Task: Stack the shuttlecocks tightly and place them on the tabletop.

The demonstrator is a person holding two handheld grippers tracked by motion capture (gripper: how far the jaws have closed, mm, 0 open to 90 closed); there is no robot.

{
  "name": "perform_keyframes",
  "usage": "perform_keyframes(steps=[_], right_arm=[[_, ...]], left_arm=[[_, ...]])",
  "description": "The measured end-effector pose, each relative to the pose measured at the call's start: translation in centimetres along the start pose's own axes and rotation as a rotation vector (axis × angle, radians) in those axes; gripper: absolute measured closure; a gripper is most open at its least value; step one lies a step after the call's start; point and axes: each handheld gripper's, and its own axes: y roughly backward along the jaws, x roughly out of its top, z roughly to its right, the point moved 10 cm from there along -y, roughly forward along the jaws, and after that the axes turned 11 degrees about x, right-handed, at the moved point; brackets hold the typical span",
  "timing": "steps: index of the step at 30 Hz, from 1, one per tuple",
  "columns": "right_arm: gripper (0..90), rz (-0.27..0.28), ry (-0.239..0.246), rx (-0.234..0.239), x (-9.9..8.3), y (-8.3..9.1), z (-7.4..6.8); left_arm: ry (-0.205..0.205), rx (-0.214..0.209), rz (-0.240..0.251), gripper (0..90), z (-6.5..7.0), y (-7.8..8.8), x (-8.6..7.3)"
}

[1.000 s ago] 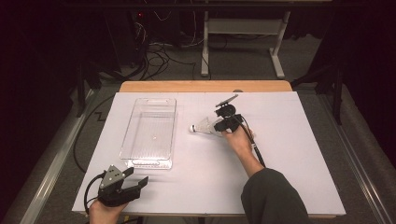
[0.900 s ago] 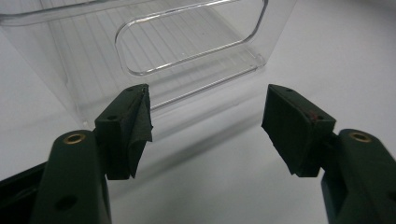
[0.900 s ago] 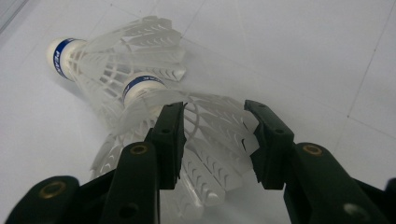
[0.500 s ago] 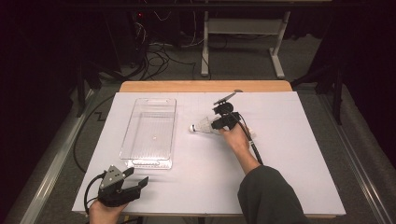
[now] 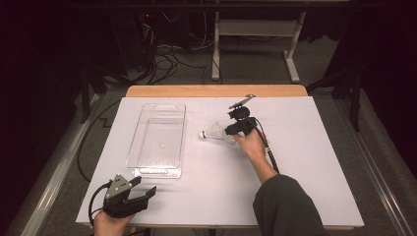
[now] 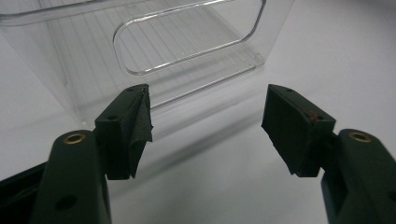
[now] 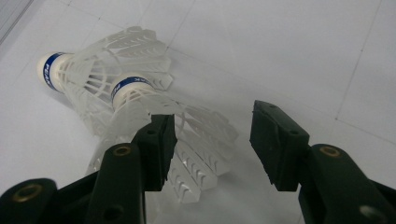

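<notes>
Two white plastic shuttlecocks lie on the white table. In the right gripper view the farther shuttlecock (image 7: 88,65) overlaps the nearer shuttlecock (image 7: 187,140), and both have blue-banded corks. My right gripper (image 7: 212,135) is open, and its jaws have just been opening. The nearer skirt lies loosely between them, clear of the right pad. From above, the shuttlecocks (image 5: 214,132) sit just left of the right gripper (image 5: 230,132). My left gripper (image 5: 147,193) rests open at the table's front left with nothing between its jaws, and it faces the clear tray (image 6: 187,42).
A clear plastic tray (image 5: 157,162) stands left of centre with nothing in it, its near handle end towards the left gripper (image 6: 208,116). A cable trails from the right gripper along the forearm. The wooden table edge (image 5: 216,91) runs along the back.
Both hands stay where they were, and the shuttlecocks lie in the same spot by the right gripper.
</notes>
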Motion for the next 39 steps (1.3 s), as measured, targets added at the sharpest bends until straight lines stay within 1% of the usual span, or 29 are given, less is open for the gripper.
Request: perform_keyframes(steps=[4, 7, 11, 14, 19, 23, 25, 31, 34, 39], right_arm=[[51.3, -0.002, -0.01, -0.004, -0.09, 0.25, 0.26], [53.1, -0.006, -0.018, -0.004, -0.19, 0.43, 0.39], [59.6, -0.01, -0.024, -0.004, -0.31, 0.63, 0.57], [64.8, -0.009, -0.023, -0.012, -0.28, 0.72, 0.69], [69.2, 0.0, -0.022, -0.016, -0.07, 0.66, 0.62], [70.5, 0.013, -0.02, -0.014, 0.17, 0.51, 0.56], [70.8, 0.019, -0.021, -0.005, 0.29, 0.41, 0.5], [70.8, 0.019, -0.01, 0.005, 0.35, 0.23, 0.37], [70.8, 0.028, -0.005, 0.014, 0.46, 0.26, 0.23], [70.8, 0.031, 0.001, 0.021, 0.56, 0.24, 0.02]], left_arm=[[0.0, -0.001, 0.0, 34.0, 0.0, 0.01, -0.01], [0.001, -0.001, -0.001, 34.0, 0.0, 0.0, -0.01], [0.0, -0.001, -0.002, 34.1, 0.02, -0.02, -0.02], [0.0, -0.001, -0.002, 34.1, 0.03, -0.03, -0.02], [-0.002, -0.003, -0.003, 34.1, 0.06, -0.05, -0.03], [-0.001, -0.004, -0.001, 34.1, 0.12, -0.07, 0.0], [-0.002, -0.004, -0.001, 34.1, 0.12, -0.08, 0.0], [-0.011, -0.002, -0.003, 34.1, 0.18, -0.13, -0.02], [-0.015, -0.003, -0.006, 34.1, 0.17, -0.13, -0.04], [-0.015, -0.003, -0.007, 34.1, 0.17, -0.14, -0.06]])
